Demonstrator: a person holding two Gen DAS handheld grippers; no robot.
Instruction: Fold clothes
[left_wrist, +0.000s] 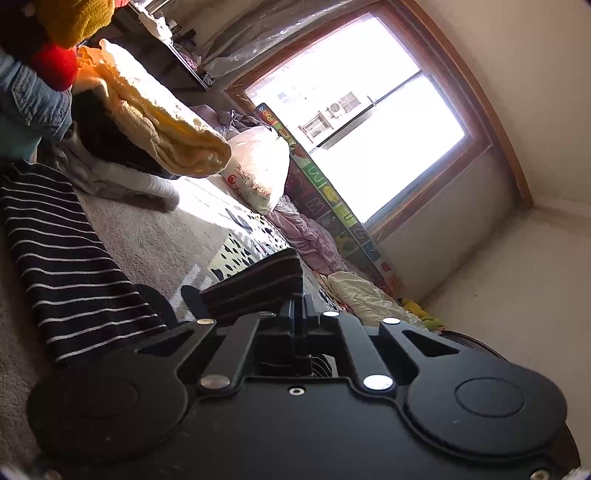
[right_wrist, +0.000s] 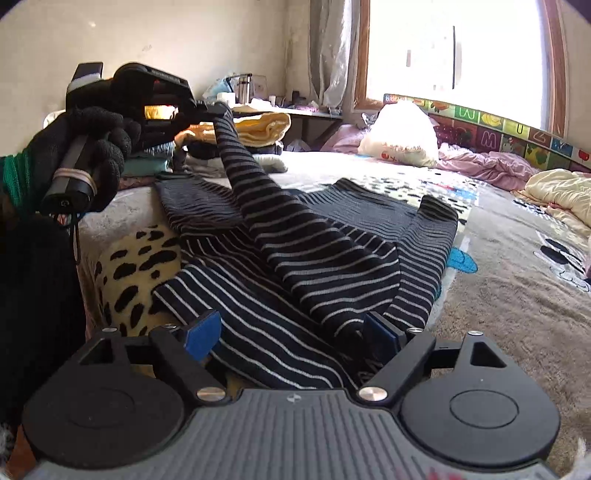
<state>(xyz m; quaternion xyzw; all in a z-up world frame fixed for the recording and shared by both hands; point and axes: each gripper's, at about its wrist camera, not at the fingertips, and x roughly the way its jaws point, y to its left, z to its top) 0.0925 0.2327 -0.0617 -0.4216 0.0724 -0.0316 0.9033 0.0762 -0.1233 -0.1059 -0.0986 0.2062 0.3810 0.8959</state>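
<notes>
Tongs on the left (right_wrist: 218, 109) are pinching the end of one sleeve (right_wrist: 243, 166) of the striped sweater (right_wrist: 314, 258) and holding it lifted above the bed (right_wrist: 517, 295), so the sleeve is hanging in a slant from the closed tips down to the garment's body. In the left wrist view the same tongs (left_wrist: 295, 295) are showing their tips pressed together over a fold of dark ribbed fabric, tilted toward the window (left_wrist: 354, 122). A gloved hand (right_wrist: 85, 155) is gripping the handle of that tool at the left edge of the right wrist view.

Right tongs (right_wrist: 295, 332) are standing wide apart, their blue pads (right_wrist: 203, 332) sitting on either side of the sweater's near edge, with striped cloth lying between them but not clamped.

The sweater, dark with thin pale stripes, is lying spread over the near part of the bed, its near-left portion resting over a spotted yellow cushion (right_wrist: 129, 266) at the bed's near left corner. A pile of folded clothes (right_wrist: 258, 133), with a yellow knit on top, is sitting toward the bed's far left side. A white bag (right_wrist: 402, 133) and pink bedding (right_wrist: 487, 166) are lying along the far edge under the window, beside an alphabet mat (right_wrist: 498, 136) standing against the wall.
</notes>
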